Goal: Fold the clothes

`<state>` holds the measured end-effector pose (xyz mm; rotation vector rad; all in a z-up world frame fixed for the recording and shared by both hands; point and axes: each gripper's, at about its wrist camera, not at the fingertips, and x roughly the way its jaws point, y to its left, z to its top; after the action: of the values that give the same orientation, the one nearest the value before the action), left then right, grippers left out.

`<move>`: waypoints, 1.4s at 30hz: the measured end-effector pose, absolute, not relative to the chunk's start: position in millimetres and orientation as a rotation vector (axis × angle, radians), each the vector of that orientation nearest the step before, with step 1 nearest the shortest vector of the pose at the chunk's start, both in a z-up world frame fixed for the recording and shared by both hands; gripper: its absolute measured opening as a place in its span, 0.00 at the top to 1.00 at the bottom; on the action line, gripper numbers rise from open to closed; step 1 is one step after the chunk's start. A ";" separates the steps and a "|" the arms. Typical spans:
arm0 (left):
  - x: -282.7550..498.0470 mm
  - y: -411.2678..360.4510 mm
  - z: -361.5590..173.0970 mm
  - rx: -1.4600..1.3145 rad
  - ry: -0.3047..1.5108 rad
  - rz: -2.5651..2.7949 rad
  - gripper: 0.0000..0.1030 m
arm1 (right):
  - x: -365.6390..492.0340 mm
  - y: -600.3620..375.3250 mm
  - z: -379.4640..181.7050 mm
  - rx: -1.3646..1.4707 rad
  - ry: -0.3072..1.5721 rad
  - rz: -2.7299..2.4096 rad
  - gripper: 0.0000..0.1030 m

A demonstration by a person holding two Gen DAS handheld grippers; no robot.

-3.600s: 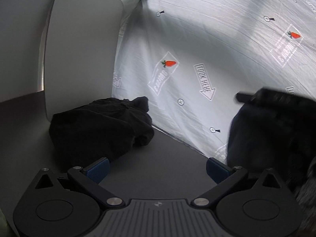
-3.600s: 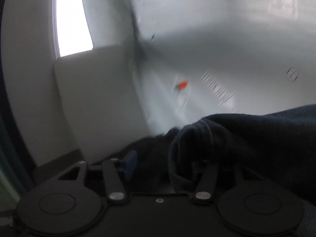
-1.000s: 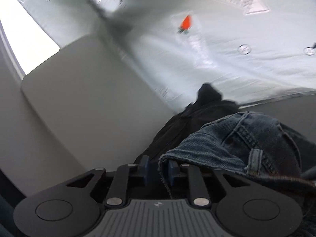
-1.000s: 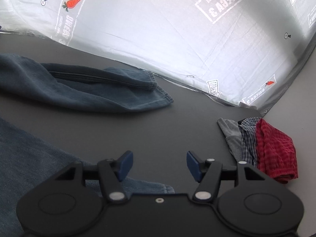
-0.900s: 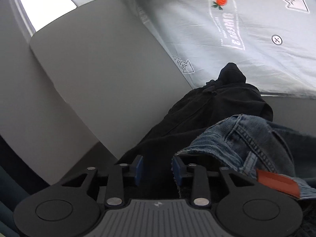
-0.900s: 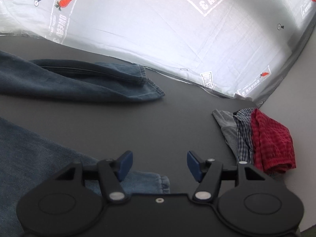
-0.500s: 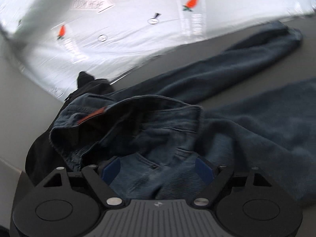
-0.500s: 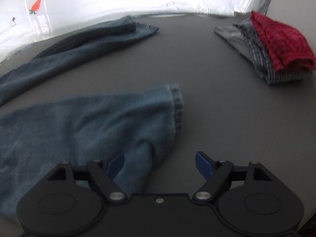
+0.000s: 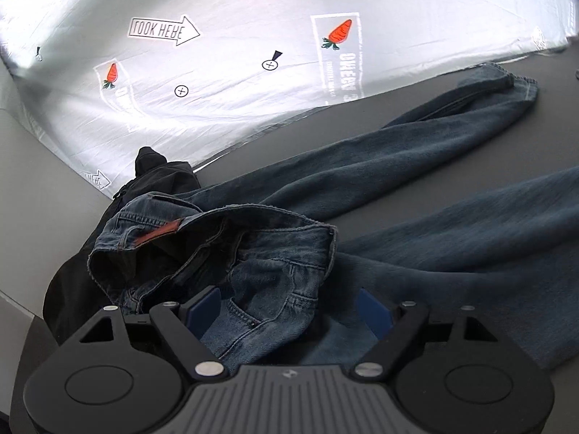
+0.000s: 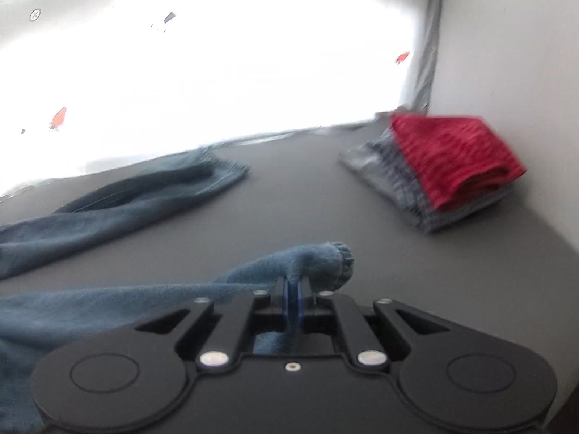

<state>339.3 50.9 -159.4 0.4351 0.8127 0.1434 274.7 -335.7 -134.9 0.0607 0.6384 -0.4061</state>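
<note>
Between the spread fingers of the left hand-held gripper (image 9: 289,311) lies one pair of jeans (image 9: 416,224) on the desk (image 10: 289,209); the right hand-held gripper (image 10: 292,285) pinches its nearer leg cuff (image 10: 325,256), one folded stack (image 10: 445,170) ahead-right.

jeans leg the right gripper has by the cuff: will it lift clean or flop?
Likely flops: the jeans already bunch and crease at the cuff where the right gripper pinches. Probably heavy for one pinch, since most of the denim lies on the table. The waistband, crumpled under the open left gripper, will likely drag.
</note>
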 end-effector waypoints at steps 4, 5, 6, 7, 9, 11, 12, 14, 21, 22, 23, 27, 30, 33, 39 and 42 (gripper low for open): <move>329.5 45.3 -159.4 0.440 0.811 0.131 0.19 | 260.4 -355.5 -108.0 -0.083 0.582 -0.526 0.96; 326.6 42.8 -161.1 0.442 0.815 0.122 0.19 | 260.4 -361.1 -110.8 -0.175 0.579 -0.620 0.97; 323.6 40.0 -163.0 0.443 0.819 0.110 0.19 | 260.5 -366.8 -114.1 -0.271 0.574 -0.717 1.00; 320.9 37.2 -165.2 0.439 0.824 0.094 0.18 | 262.9 -373.4 -122.3 -0.391 0.586 -0.820 1.00; 317.7 30.7 -171.5 0.431 0.841 0.049 0.16 | 266.4 -397.2 -143.2 -0.595 0.688 -0.900 1.00; 316.5 21.7 -179.1 0.454 0.849 0.006 0.16 | 253.0 -410.1 -144.5 -0.551 0.705 -0.865 0.98; 317.0 15.4 -184.8 0.485 0.847 -0.010 0.16 | 245.9 -410.1 -143.1 -0.498 0.716 -0.828 0.90; 322.2 3.9 -197.8 0.560 0.838 -0.005 0.16 | 231.8 -403.1 -143.2 -0.419 0.726 -0.743 0.64; 367.9 16.8 -234.7 0.642 0.882 0.217 0.49 | 208.2 -320.1 -170.6 -0.366 0.788 -0.499 0.53; 370.4 24.9 -231.5 0.601 0.886 0.233 0.67 | 206.8 -309.7 -171.2 -0.342 0.790 -0.466 0.53; 369.9 34.1 -224.1 0.542 0.881 0.250 0.78 | 205.4 -299.4 -171.7 -0.317 0.793 -0.434 0.52; 346.2 77.6 -179.4 0.317 0.807 0.390 0.89 | 210.6 -275.6 -178.9 -0.359 0.803 -0.337 0.52; 311.1 146.2 -148.5 0.071 0.760 0.590 0.89 | 216.1 -279.1 -179.2 -0.279 0.819 -0.358 0.49; 267.1 232.2 -151.5 -0.271 0.794 0.772 0.87 | 221.5 -310.4 -182.0 -0.055 0.847 -0.424 0.44; 211.1 309.4 -213.1 -0.564 0.886 0.874 0.83 | 225.8 -389.2 -207.9 0.414 0.847 -0.578 0.35; 209.3 305.2 -221.2 -0.547 0.890 0.823 0.81 | 229.5 -410.8 -211.6 0.555 0.801 -0.622 0.31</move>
<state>209.3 305.2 -221.2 -0.5471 0.8902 0.8231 229.5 -410.8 -211.6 0.5555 0.8008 -0.6217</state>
